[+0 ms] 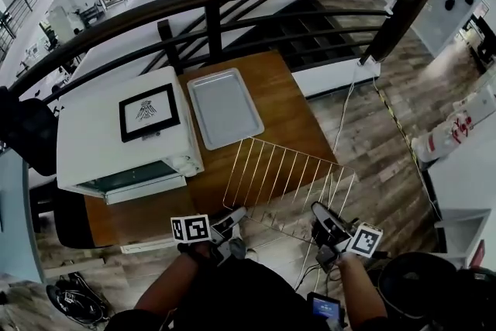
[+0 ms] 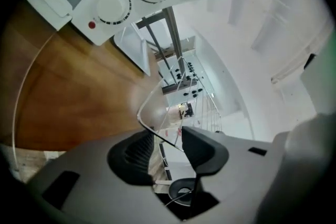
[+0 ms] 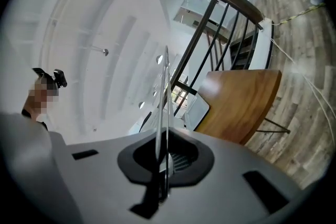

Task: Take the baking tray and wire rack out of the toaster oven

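Gripping the thin silver wire rack point(image 1: 288, 181) with my right claw point(image 3: 165, 159), I have the pads shut tight on its edge wire. The right gripper view shows that wire end-on as one bright line, while the head view shows the whole rack tilted over the near corner of the brown wooden bench point(image 1: 291, 101). My left claw point(image 2: 167, 148) stands partly open, the rack's rounded corner wire crossing the gap unclamped. Only the head view shows the flat grey metal baking tray point(image 1: 225, 106) lying on the bench just beside the white toaster oven point(image 1: 116, 128).
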